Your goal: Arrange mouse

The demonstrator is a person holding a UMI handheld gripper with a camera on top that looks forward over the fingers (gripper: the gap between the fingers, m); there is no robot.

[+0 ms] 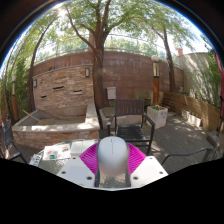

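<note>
A light grey computer mouse [112, 156] sits between my gripper's two fingers, its rounded back towards the camera. The magenta pads [90, 157] press against both of its sides. My gripper [112, 165] is shut on the mouse and holds it raised, with the patio showing well beyond it. The mouse's underside and front end are hidden.
A stone raised planter [50, 128] stands to the left beyond the fingers. A black metal table with chairs [130, 120] is ahead, with a brick wall [120, 75] and a tree behind. A white planter box [158, 113] stands at the right. White objects [55, 153] lie low on the left.
</note>
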